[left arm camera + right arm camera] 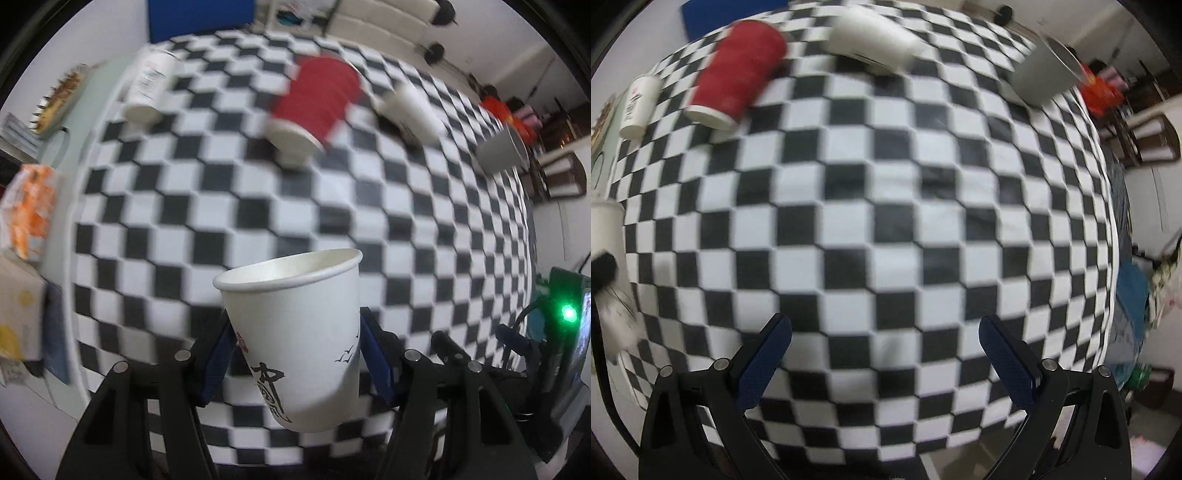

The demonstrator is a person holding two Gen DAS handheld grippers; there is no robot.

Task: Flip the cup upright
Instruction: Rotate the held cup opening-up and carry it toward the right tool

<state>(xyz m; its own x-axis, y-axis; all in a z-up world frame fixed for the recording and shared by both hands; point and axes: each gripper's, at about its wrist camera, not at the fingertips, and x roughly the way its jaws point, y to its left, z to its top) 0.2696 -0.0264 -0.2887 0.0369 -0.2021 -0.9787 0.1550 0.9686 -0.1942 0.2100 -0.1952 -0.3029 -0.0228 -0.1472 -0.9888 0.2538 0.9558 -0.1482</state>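
Between tongs [295,354]: white cup [295,332], mouth up

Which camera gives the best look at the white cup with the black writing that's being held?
The left wrist view: the white cup sits large and sharp between the left gripper fingers, mouth tilted up, print readable. The right wrist view catches only a blurred white sliver at its left edge, probably that cup.

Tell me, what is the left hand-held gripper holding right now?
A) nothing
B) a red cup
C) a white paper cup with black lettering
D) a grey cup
C: in the left wrist view the left hand-held gripper has its blue pads on both sides of the white paper cup, rim up, above the checkered tablecloth.
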